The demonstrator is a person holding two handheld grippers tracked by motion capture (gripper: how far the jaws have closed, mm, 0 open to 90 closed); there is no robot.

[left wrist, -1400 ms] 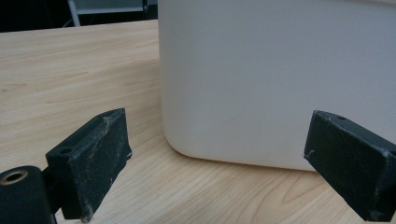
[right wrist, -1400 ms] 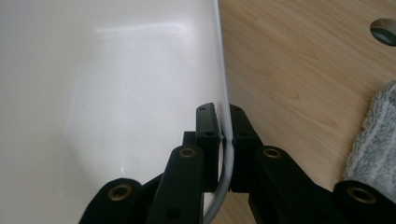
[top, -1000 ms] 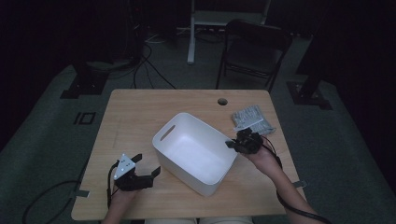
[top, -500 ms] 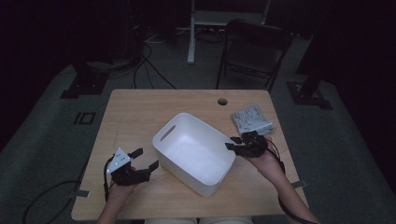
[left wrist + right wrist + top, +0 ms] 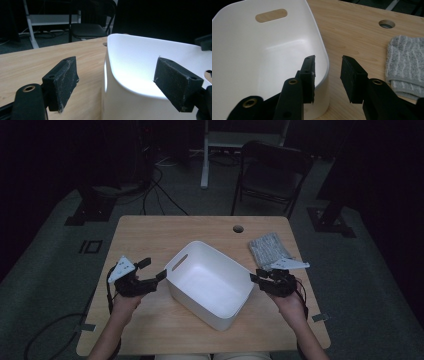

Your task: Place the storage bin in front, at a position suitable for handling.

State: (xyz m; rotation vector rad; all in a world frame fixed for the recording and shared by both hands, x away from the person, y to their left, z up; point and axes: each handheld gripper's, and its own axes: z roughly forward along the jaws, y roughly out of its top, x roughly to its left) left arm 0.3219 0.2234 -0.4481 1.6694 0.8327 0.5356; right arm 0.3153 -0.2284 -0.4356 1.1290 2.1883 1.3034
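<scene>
In the high view, one white bin (image 5: 210, 282) is seen mid-table between two grippers, one grey towel (image 5: 269, 249) just behind the right gripper (image 5: 256, 276). The bin has been let go by that gripper, now apart.

In the left gripper view, the left gripper (image 5: 125, 83) is held wide, lately narrowing, the bin's corner between unpressed.

In the right gripper view, the jaws are parted narrowly over the rim.

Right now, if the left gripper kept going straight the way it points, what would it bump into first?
Most likely the white tub. The left gripper points at the tub's near wall with its jaws open, and that wall's rounded corner sits right between them, so the rim looks like the first thing it would meet.
</scene>
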